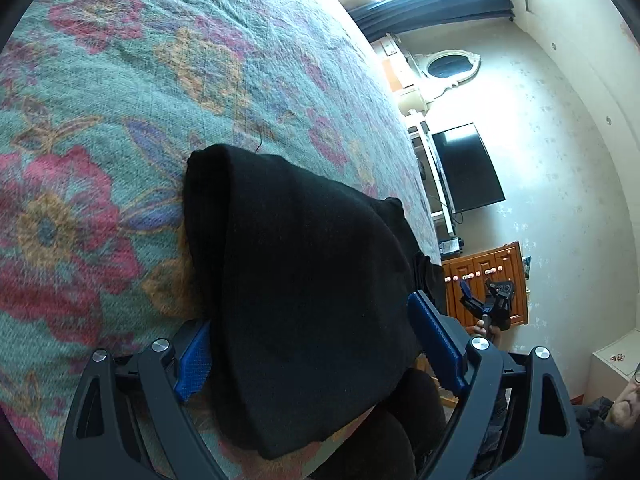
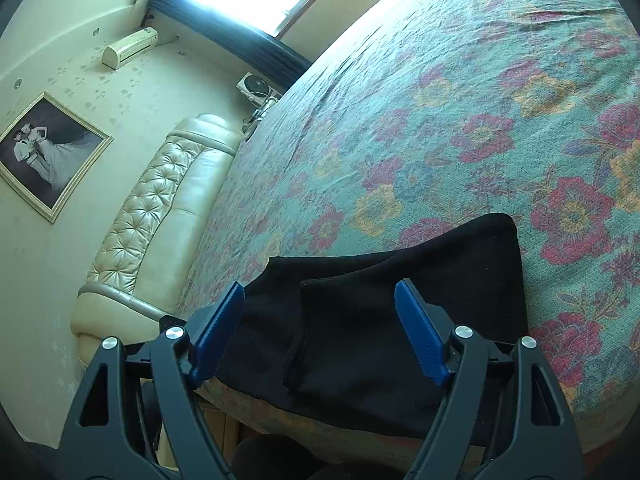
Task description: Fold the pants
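Black soft knit pants (image 2: 400, 320) already folded into a layered, compact bundle on the floral teal bedspread (image 2: 460, 120), lying between and beyond the wide-open, empty jaws of left gripper (image 1: 316, 352) and right gripper (image 2: 320, 332); seemingly near finished, perhaps one last fold left.

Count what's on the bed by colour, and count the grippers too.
Black: 1, the folded pants, lying on the floral bedspread
Black with blue pads: 2, the left gripper and the right gripper, both open
Total: 3
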`<state>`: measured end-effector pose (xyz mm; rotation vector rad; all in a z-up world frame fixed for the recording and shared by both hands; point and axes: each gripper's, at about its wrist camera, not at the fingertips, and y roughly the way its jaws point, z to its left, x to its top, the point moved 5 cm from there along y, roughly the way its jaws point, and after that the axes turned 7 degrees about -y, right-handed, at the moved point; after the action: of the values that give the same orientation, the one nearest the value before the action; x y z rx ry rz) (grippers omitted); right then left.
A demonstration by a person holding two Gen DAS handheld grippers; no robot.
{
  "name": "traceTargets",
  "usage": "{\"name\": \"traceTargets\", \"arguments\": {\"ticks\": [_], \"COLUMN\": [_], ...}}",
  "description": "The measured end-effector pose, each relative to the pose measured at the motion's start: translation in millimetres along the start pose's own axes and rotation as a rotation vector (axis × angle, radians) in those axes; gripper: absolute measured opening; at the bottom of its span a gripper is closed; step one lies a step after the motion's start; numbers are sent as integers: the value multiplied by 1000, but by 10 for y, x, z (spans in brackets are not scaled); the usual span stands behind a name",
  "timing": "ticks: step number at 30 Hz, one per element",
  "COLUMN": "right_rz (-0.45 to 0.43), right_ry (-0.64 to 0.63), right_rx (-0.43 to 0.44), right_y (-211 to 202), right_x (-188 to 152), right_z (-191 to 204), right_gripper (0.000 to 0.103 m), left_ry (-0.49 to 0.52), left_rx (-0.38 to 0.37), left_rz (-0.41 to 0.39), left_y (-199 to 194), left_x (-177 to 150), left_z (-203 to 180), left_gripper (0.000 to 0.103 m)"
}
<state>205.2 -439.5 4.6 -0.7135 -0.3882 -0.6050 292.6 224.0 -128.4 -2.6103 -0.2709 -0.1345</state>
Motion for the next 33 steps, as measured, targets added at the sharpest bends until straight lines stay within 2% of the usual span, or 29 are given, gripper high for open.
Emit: {"name": "traceTargets", "arguments": {"ticks": [4,5,6,7,14,19,22,26,30,33], "right_rz": [9,12,16,19,35,38,43,51,57,81], "right_ry": [-4,-5,-7,-7,2,-2,-9,-22,-27,-30], "right_rx": [11,10,11,12,6,5,6,15,31,46], "right_y": [81,98,115,127,156,135,114,63,-1,-17], "right_x": [-22,-30,-38,-47,-72,-69,-70,-75,-107,-157], "right_z": [67,76,84,89,70,68,87,143,203,233], "right_gripper": [78,78,78,78,78,78,78,78,78,78], "left_ry": [73,101,120,130,143,156,183,269,346,393], "left_rx": [57,78,115,161,224,235,212,237,246,226], "left_rz": [18,22,27,32,-18,-93,-120,-116,-97,-67], "left_y": [117,136,162,195,161,-10,-38,135,503,835], "left_x": [-33,-49,-70,-82,-93,-63,-64,-136,-167,-316], "left_z": [-82,-107,-104,-79,-149,-477,-833,-1466,-2062,-2443], "left_gripper": [85,73,46,30,27,23,22,19,19,19]}}
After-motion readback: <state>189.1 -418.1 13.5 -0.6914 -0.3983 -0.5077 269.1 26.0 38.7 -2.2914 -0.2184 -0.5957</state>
